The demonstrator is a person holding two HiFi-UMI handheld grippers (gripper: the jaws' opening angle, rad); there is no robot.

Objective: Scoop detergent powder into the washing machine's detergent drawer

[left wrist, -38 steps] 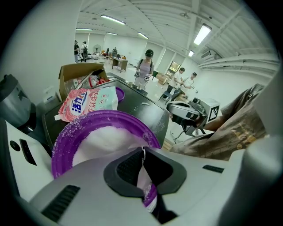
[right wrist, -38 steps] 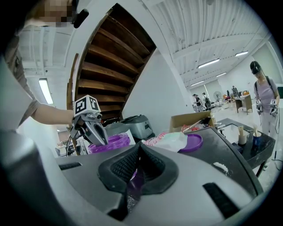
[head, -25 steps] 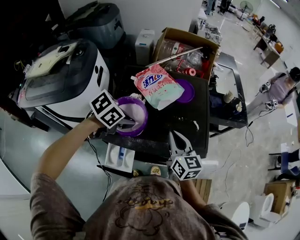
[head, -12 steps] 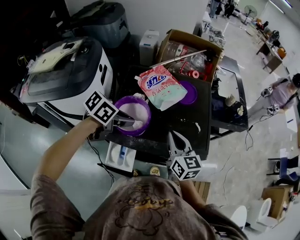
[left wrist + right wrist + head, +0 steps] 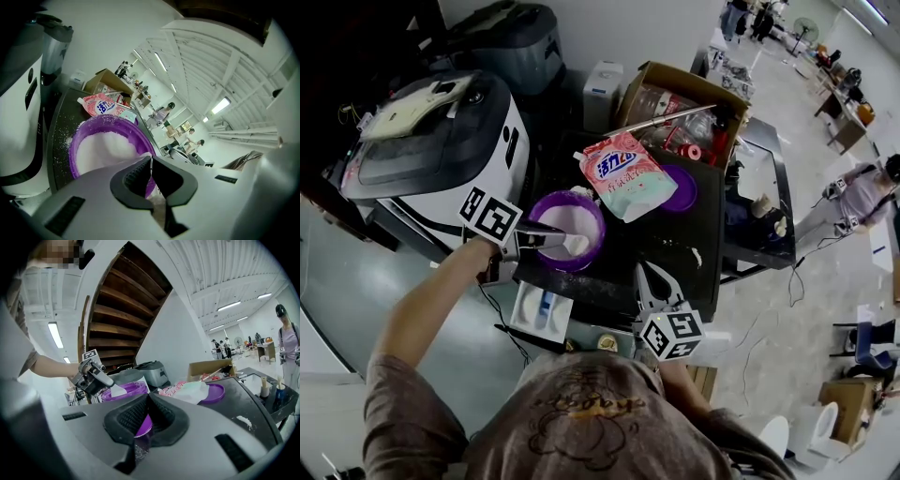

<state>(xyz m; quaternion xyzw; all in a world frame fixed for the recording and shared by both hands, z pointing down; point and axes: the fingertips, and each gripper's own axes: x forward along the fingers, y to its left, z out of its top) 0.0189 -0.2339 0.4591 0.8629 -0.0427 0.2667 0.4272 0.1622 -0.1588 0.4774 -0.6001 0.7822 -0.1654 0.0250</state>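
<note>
With the left gripper clamped on the scoop, I'd lift it level from the bowl; the right gripper idles, jaws together.

A big open workshop hall: strip lights overhead, scattered desks, people working.

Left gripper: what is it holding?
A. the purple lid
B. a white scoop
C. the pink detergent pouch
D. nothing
B: the left gripper has its jaws shut on the handle of the white scoop, whose blade is over the powder in the purple bowl.
</note>
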